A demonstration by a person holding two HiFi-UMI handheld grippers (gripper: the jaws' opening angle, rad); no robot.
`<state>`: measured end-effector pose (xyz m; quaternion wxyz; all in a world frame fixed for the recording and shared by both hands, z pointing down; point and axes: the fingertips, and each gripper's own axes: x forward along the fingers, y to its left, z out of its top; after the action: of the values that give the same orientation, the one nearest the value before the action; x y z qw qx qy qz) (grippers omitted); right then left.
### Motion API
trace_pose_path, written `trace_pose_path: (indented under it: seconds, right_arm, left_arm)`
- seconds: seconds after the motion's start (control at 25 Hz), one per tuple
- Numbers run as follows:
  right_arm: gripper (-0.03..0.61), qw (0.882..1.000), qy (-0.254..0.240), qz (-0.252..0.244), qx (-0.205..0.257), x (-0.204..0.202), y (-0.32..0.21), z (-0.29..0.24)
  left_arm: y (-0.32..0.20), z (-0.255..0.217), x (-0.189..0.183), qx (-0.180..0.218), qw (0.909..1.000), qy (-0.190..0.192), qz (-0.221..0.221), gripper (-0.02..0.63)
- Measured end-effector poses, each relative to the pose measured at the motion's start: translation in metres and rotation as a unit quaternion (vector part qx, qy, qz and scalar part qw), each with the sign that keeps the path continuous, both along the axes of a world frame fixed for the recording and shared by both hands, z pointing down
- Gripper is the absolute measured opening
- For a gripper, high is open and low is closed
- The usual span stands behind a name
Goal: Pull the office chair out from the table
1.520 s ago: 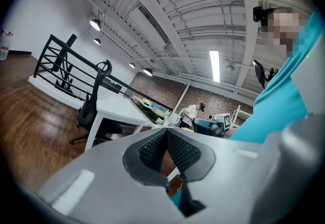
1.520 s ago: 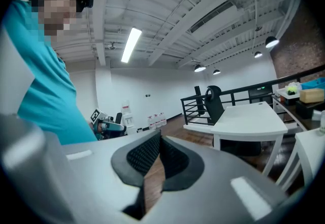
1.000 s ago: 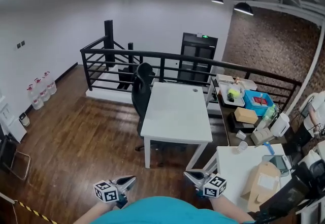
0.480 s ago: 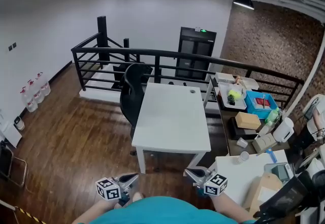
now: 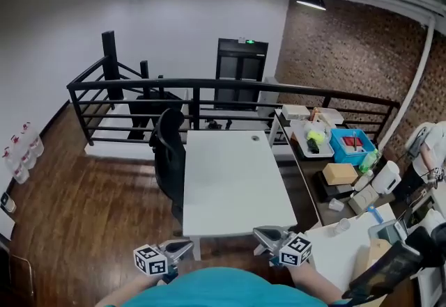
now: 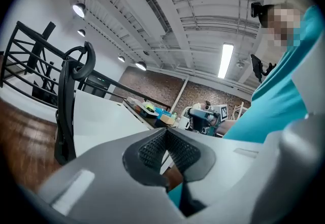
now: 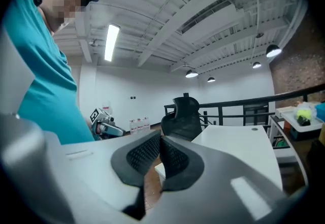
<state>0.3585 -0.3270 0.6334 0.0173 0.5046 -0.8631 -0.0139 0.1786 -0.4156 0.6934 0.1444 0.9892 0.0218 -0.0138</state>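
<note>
A black office chair (image 5: pixel 168 159) stands tucked against the left side of the white table (image 5: pixel 233 184), its back (image 7: pixel 182 114) upright. Both grippers are held low near my body, well short of the chair. My left gripper (image 5: pixel 182 250) is shut with nothing between its pads (image 6: pixel 152 148). My right gripper (image 5: pixel 263 234) is also shut and empty, its pads (image 7: pixel 172 157) meeting. The left gripper view shows the chair's (image 6: pixel 68 101) edge and the table top (image 6: pixel 99 119).
A black railing (image 5: pixel 209 90) runs behind the table. To the right stand a cluttered side table (image 5: pixel 327 142) with a blue tray (image 5: pixel 352 142) and another white desk (image 5: pixel 348 243). Water bottles (image 5: pixel 21 152) line the left wall. Wooden floor (image 5: pixel 77 208) lies left of the chair.
The view has moved toward the table and shifted left of it; the table and chair now appear closer and more centred. Both grippers stay shut in the same low position.
</note>
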Motion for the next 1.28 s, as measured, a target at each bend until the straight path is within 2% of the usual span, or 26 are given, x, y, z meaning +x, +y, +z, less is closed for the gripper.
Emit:
trace_pose_path:
  seconds: [0.2, 0.4, 0.52, 0.64, 0.76, 0.88, 1.0, 1.12, 1.16, 1.2, 1.28]
  right_arm:
    - [-0.002, 1.000, -0.011, -0.005, -0.009, 0.042, -0.059, 0.018]
    - [-0.002, 0.999, -0.013, -0.041, -0.004, 0.067, -0.109, 0.015]
    - [-0.002, 0.997, -0.008, -0.074, 0.009, 0.095, -0.143, 0.010]
    - [-0.002, 0.994, -0.004, -0.108, 0.019, 0.123, -0.173, 0.009]
    - [-0.002, 0.992, -0.011, -0.125, 0.018, 0.147, -0.209, 0.007]
    - [-0.002, 0.989, -0.019, -0.145, 0.013, 0.149, -0.234, 0.005]
    - [-0.002, 0.989, -0.019, -0.149, 0.012, 0.143, -0.247, 0.005]
    - [-0.002, 0.990, -0.015, -0.139, 0.008, 0.137, -0.262, 0.004]
    - [-0.002, 0.991, -0.016, -0.136, 0.005, 0.134, -0.266, 0.005]
    - [-0.002, 0.991, -0.016, -0.133, 0.001, 0.128, -0.270, 0.007]
    - [-0.002, 0.992, -0.013, -0.128, -0.004, 0.113, -0.276, 0.010]
  left_arm:
    - [-0.060, 0.003, 0.050, -0.007, 0.9999, 0.008, -0.002, 0.029]
    - [-0.107, -0.003, 0.079, 0.001, 0.9992, 0.001, -0.039, 0.028]
    - [-0.140, -0.011, 0.105, 0.010, 0.9969, -0.007, -0.077, 0.028]
    - [-0.170, -0.016, 0.123, 0.002, 0.9920, -0.003, -0.126, 0.028]
    - [-0.206, -0.020, 0.135, 0.004, 0.9838, -0.004, -0.179, 0.028]
    - [-0.234, -0.031, 0.128, 0.012, 0.9738, -0.006, -0.227, 0.029]
    - [-0.265, -0.042, 0.098, 0.025, 0.9588, -0.006, -0.283, 0.083]
    - [-0.312, -0.040, 0.065, 0.021, 0.9359, -0.018, -0.351, 0.211]
    - [-0.328, -0.034, 0.058, 0.014, 0.9311, -0.028, -0.364, 0.259]
    - [-0.341, -0.025, 0.056, 0.006, 0.9293, -0.042, -0.367, 0.301]
    - [-0.359, -0.003, 0.061, -0.007, 0.9331, -0.079, -0.351, 0.380]
